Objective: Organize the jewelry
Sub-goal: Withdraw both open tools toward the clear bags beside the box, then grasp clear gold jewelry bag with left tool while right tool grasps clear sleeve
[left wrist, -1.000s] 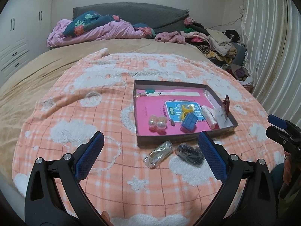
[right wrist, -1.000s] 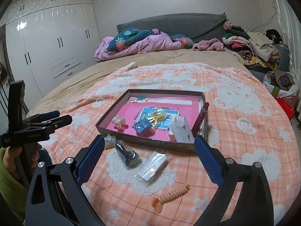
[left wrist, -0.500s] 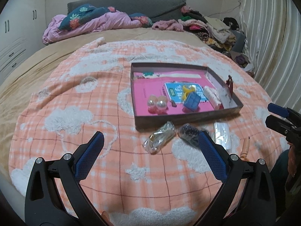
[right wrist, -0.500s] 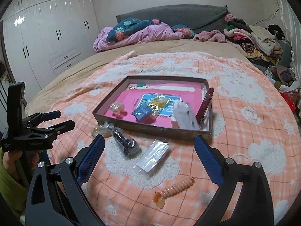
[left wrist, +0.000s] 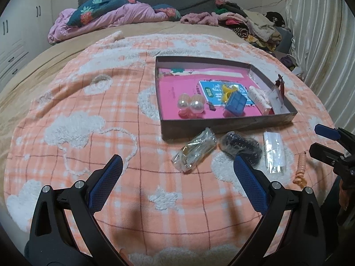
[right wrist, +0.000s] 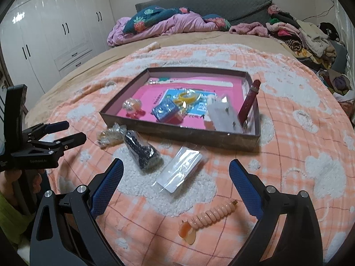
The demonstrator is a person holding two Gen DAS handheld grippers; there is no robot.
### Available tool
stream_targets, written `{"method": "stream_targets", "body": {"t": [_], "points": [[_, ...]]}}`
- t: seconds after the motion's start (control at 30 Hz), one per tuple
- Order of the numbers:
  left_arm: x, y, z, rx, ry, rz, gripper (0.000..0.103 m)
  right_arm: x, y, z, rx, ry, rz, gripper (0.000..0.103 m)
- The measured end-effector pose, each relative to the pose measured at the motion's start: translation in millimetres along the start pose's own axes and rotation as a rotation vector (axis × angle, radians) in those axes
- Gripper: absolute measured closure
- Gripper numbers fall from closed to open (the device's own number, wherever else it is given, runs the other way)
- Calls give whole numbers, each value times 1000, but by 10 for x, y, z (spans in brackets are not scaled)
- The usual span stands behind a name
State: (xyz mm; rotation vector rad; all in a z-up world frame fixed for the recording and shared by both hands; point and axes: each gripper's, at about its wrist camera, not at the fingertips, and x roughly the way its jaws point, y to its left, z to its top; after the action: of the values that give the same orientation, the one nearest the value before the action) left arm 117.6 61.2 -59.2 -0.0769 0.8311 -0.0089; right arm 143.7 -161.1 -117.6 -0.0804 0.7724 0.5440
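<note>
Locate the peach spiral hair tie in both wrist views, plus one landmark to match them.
Left wrist: peach spiral hair tie far right on the blanket, right of the clear flat packet.
Right wrist: hair tie bottom centre, just below the same packet.
Shared landmark: the pink-lined box.

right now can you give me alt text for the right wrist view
The open right gripper hovers over an orange plaid blanket, above a clear plastic packet and a peach spiral hair tie. Beyond sits a shallow pink-lined cardboard box holding trinkets.

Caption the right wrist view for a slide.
Open right gripper hovers over bagged jewelry and a coiled hair tie before the tray.
</note>
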Motion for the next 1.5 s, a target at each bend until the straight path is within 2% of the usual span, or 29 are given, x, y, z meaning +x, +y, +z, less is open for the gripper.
{"method": "stream_targets", "body": {"t": [0.3,0.5,0.6,0.67,0.7,0.8,0.83,0.87,0.93,0.97,1.0,1.07,1.23,1.5], "points": [[261,36,-82,7,47,1,10,318,-92,-119,45,83,10,8],[369,-5,-79,41,47,-6,11,476,-104,-159,60,115,13,17],[430,-54,-49,68,41,2,15,549,-127,-162,81,127,18,22],[491,-95,-48,91,48,4,29,607,-158,-162,116,136,24,26],[525,-107,-50,97,54,5,32,630,-169,-161,129,141,27,28],[592,-124,-53,102,66,-4,37,704,-182,-150,151,145,32,37],[596,-133,-49,107,62,-7,37,720,-183,-148,155,145,33,41],[600,-142,-44,112,59,-8,37,738,-195,-144,167,139,31,50],[612,-156,-37,120,52,-15,38,752,-216,-138,188,130,31,58],[624,-164,-31,122,50,-21,38,754,-218,-137,197,122,37,67],[635,-170,-30,124,51,-24,38,749,-214,-135,195,115,43,69],[664,-187,-27,129,56,-27,47,731,-203,-142,188,104,49,72],[693,-232,-25,155,60,-39,61,668,-239,-137,198,91,70,74],[600,-262,-36,174,50,-58,75,448,-214,-117,145,43,67,74]]}}
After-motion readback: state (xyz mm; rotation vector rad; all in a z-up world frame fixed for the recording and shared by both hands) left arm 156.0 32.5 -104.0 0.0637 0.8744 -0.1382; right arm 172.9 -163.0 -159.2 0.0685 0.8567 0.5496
